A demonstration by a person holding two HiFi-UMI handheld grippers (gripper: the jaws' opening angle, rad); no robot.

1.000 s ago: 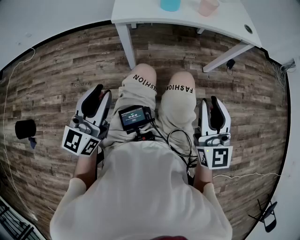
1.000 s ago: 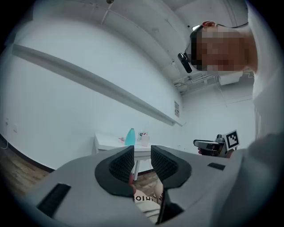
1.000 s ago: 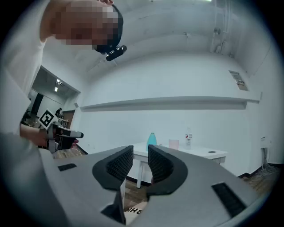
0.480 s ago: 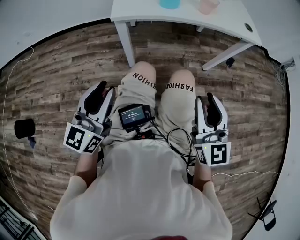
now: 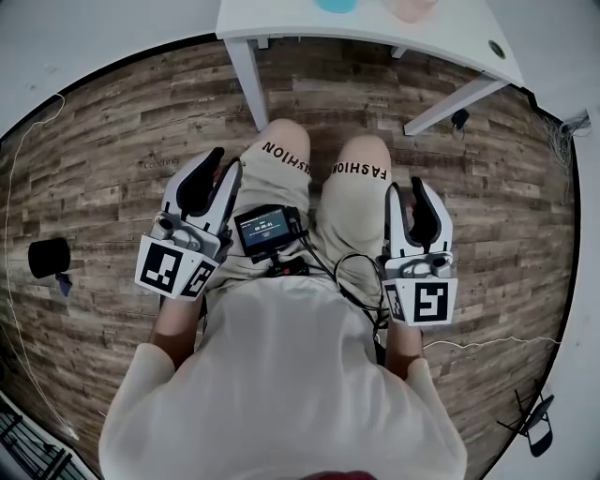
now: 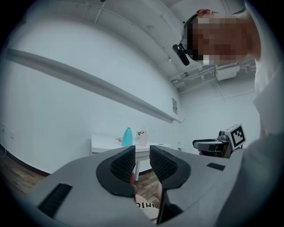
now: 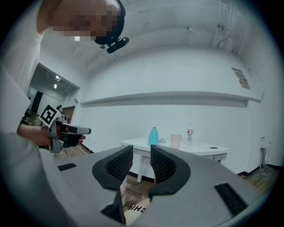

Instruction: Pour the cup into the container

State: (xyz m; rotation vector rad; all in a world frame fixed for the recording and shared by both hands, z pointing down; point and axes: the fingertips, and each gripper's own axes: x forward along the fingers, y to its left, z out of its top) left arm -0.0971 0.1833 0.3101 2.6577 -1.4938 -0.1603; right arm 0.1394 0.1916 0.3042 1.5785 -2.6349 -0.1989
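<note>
A pale pink cup point(image 7: 176, 141) and a turquoise container point(image 7: 153, 136) stand on a white table point(image 7: 199, 148) far ahead. In the head view the cup point(image 5: 409, 7) and the container point(image 5: 336, 5) are cut off by the top edge. My left gripper point(image 5: 225, 161) hovers beside the person's left knee, and my right gripper point(image 5: 405, 186) beside the right knee. Both point level at the table, well short of it. The left gripper point(image 6: 142, 153) and the right gripper point(image 7: 141, 153) have their pads nearly together with nothing between them.
A clear bottle point(image 7: 190, 135) stands on the table behind the cup. The white table point(image 5: 375, 33) has slanted legs over a wood-plank floor point(image 5: 112, 150). A small screen device point(image 5: 267, 228) with cables rests on the person's lap. A black object point(image 5: 49, 256) lies on the floor at left.
My left gripper has slid forward a little along the left thigh toward the table. My right gripper has stayed almost where it was. Both pairs of jaws look the same.
</note>
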